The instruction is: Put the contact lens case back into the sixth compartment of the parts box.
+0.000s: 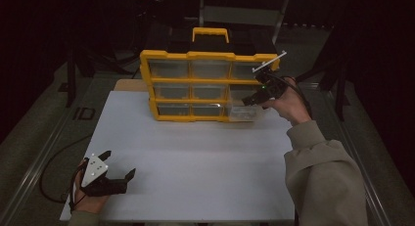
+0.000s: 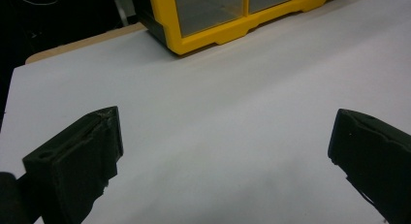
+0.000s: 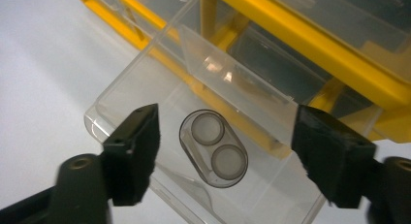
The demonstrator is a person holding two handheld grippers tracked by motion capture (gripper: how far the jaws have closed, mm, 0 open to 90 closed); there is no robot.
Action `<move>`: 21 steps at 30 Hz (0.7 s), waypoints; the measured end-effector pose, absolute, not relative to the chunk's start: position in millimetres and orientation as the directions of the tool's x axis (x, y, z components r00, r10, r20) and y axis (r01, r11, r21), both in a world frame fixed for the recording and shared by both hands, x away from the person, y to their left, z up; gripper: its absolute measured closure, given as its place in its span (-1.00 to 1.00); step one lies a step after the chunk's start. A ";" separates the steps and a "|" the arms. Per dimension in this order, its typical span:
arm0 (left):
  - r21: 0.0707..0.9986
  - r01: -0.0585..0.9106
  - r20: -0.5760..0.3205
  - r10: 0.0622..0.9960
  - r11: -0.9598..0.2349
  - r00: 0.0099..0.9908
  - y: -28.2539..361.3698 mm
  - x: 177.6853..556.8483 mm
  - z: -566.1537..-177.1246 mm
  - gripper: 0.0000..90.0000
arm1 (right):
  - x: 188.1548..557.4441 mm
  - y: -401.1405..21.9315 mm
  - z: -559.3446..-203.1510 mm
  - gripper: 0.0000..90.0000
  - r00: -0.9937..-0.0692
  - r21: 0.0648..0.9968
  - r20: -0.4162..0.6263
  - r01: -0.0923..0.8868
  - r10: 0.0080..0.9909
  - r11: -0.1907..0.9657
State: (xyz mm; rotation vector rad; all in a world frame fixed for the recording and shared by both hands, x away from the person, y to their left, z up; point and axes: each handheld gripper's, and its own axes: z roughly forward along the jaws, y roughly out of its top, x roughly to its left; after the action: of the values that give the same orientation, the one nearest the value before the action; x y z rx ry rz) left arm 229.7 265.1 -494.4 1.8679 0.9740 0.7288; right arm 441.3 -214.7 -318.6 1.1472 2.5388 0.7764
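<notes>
A white board (image 1: 191, 162) covers the table, its near edge running along the bottom of the high view with dark floor beyond both side edges. At about 7 o'clock on the board, the left gripper (image 1: 119, 166) rests at the near-left corner in the person's left hand (image 1: 88, 202), its jaws spread wide apart and holding nothing; a dark cable (image 1: 51, 177) loops off the left edge beside it. In the left gripper view the jaws frame bare white surface, open all the way to the cabinet's foot. The person's right sleeve (image 1: 323, 182) comes in at 5 o'clock, over the near-right corner.

The whole middle of the board is bare, from the left edge to the sleeve.

At 12 o'clock, at the far edge, stands a yellow drawer cabinet (image 1: 205, 84) with clear drawers in rows and a yellow handle (image 1: 210, 33) on top. A strip of tan underlay (image 1: 131, 85) shows at its left. The bottom-right clear drawer (image 1: 242, 112) is pulled out toward the person. The right gripper (image 1: 250, 101) hovers at about 1 o'clock just above it, jaws apart, gripping nothing. In the right gripper view a small clear case (image 3: 213, 148) with two round wells lies on the drawer floor, between the jaws and below them.

Behind the cabinet the room is dark, with dim metal framing.
</notes>
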 end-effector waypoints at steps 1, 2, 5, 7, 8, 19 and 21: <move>0.893 0.332 0.096 0.849 -0.304 0.520 265.2 229.7 -494.5 -1.00 | 440.8 -214.8 -318.3 -0.57 -0.655 0.568 -0.010 0.618 0.755 0.543; 0.893 0.332 0.096 0.849 -0.304 0.520 265.2 229.7 -494.5 -1.00 | 440.1 -215.2 -317.8 -0.59 -0.650 0.575 -0.011 0.617 0.760 0.537; 0.893 0.332 0.095 0.849 -0.303 0.520 265.5 229.7 -494.4 -1.00 | 437.4 -216.9 -317.5 -0.67 -0.643 0.604 -0.012 0.606 0.766 0.518; 0.893 0.332 0.096 0.849 -0.304 0.519 265.3 229.7 -494.4 -1.00 | 435.0 -218.3 -317.6 -0.68 -0.645 0.619 -0.015 0.594 0.764 0.514; 0.893 0.332 0.096 0.849 -0.304 0.519 265.2 229.7 -494.3 -1.00 | 433.2 -218.6 -317.6 -0.69 -0.643 0.624 -0.007 0.596 0.766 0.506; 0.892 0.334 0.097 0.850 -0.305 0.518 265.0 230.8 -494.4 -1.00 | 404.7 -226.0 -326.2 -0.72 -0.675 0.712 0.002 0.519 0.738 0.473; 0.892 0.334 0.097 0.850 -0.306 0.517 265.0 230.9 -494.5 -1.00 | 397.6 -227.4 -328.5 -0.72 -0.682 0.725 0.000 0.503 0.731 0.470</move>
State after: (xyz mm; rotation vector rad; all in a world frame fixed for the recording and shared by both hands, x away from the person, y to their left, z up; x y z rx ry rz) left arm 230.9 265.0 -494.5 1.8703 0.9780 0.7305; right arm 397.6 -227.4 -328.5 1.0480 2.4105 1.0353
